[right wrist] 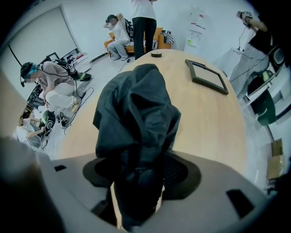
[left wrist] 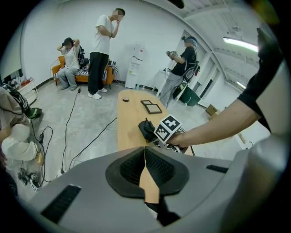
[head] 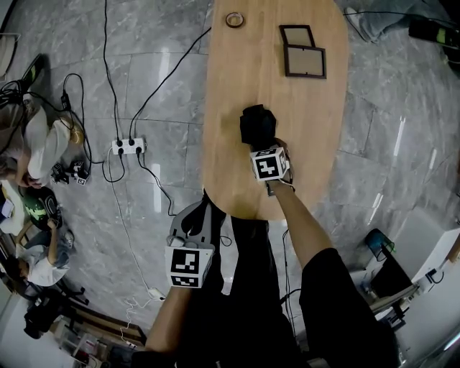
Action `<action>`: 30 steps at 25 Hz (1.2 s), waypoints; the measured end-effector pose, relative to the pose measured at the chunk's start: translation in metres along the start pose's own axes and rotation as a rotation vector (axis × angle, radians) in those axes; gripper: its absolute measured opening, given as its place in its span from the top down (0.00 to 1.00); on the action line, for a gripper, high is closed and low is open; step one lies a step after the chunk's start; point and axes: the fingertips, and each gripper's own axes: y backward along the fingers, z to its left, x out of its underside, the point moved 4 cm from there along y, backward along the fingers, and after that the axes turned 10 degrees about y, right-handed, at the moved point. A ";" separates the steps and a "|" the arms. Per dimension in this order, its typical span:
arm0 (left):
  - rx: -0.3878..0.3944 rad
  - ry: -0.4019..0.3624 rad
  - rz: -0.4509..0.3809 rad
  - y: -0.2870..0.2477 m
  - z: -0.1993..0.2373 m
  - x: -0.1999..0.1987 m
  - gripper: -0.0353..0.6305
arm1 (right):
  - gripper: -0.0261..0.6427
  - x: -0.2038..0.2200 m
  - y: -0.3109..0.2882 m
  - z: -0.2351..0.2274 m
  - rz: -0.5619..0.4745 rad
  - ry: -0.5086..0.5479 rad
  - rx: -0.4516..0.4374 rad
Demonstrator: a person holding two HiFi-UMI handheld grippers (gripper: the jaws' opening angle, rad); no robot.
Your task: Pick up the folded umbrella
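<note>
The folded umbrella (head: 256,124) is a bundle of black fabric standing on the oval wooden table (head: 230,86), near its front end. My right gripper (head: 264,146) points steeply down over it, marker cube toward me. In the right gripper view the umbrella (right wrist: 136,113) fills the space between the jaws of the right gripper (right wrist: 138,170); thin slivers of table show on both sides of it, so the pads stand open around it. My left gripper (head: 192,230) hangs off the table's front edge over the floor. In its own view the left gripper (left wrist: 145,157) is shut and empty.
Two dark picture frames (head: 302,50) and a tape roll (head: 235,19) lie at the table's far end. A power strip (head: 128,146) and cables cross the grey floor at left. People sit and stand around the room (left wrist: 102,45).
</note>
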 end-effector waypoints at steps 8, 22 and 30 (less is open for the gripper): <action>-0.004 -0.013 -0.008 0.007 -0.001 -0.001 0.92 | 0.60 0.015 0.006 -0.001 -0.059 -0.149 -0.036; 0.022 -0.038 -0.032 0.023 -0.015 -0.010 0.92 | 0.60 0.025 0.071 0.014 -0.233 -0.297 -0.091; 0.071 -0.090 -0.069 0.037 -0.040 -0.035 0.92 | 0.60 0.017 0.138 0.033 -0.347 -0.346 -0.113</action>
